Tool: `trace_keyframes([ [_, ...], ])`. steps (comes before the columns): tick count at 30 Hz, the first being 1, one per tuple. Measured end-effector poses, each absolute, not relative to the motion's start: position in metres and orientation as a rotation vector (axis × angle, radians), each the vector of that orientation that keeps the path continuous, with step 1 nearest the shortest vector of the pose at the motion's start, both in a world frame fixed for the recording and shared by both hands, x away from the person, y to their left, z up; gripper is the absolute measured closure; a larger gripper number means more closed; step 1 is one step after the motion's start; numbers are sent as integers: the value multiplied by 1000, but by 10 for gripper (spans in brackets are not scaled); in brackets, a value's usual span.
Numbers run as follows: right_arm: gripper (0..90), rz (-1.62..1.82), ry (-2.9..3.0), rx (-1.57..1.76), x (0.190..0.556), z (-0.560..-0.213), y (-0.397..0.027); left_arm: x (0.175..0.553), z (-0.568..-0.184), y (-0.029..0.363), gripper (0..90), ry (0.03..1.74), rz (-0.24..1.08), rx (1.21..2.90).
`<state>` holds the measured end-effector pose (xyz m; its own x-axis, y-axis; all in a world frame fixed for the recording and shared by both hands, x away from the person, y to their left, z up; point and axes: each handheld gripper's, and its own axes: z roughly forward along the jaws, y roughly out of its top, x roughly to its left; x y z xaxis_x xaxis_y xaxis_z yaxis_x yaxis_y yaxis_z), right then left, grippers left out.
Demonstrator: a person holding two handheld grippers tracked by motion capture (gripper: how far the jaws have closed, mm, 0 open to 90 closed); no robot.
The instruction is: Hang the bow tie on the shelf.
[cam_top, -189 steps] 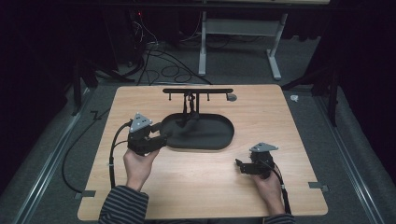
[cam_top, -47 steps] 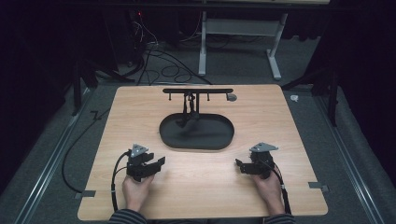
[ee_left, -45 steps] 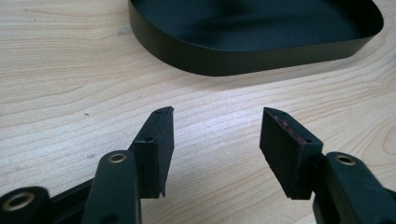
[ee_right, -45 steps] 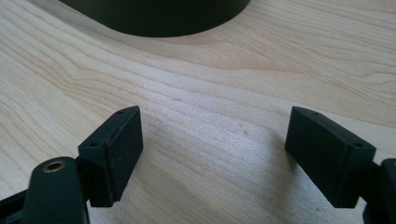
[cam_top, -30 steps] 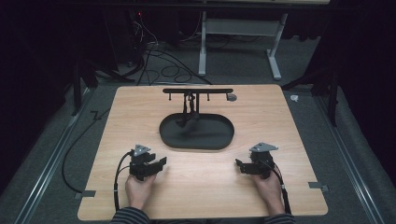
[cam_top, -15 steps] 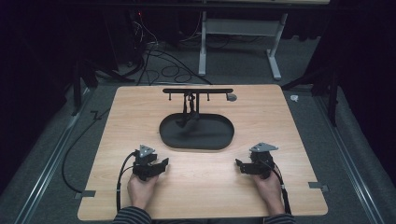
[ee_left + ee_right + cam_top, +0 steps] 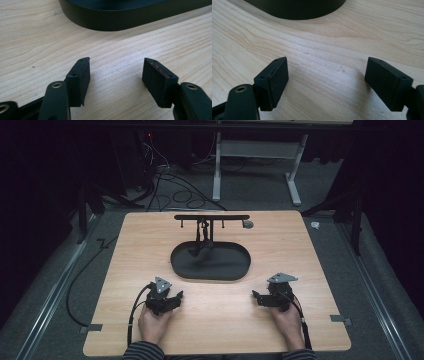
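Tray (image 7: 210, 265), black oval, sits mid-table (image 7: 300, 250) with a T-shaped stand (image 7: 211, 218) rising at its far edge; something dark hangs from the stand into the tray, can't tell what. Left gripper (image 7: 172, 298) rests on the wood near the tray's near-left rim, jaws apart, nothing between them. Right gripper (image 7: 256, 298) sits near the tray's near-right end, jaws spread wide, also empty. Both hands on grippers.

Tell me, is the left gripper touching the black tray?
Apart. The high view shows bare wood between the left gripper and the black tray. The left gripper view shows its open jaws short of the tray's wall.
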<state>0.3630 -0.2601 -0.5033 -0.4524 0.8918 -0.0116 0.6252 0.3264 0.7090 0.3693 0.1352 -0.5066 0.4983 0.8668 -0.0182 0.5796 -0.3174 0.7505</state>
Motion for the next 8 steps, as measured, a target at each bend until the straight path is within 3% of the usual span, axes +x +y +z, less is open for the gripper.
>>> trace_keyframes([
  [8,204,904,2196,1341,363,-503,-260,370,-507,134,369,1177,508,2034],
])
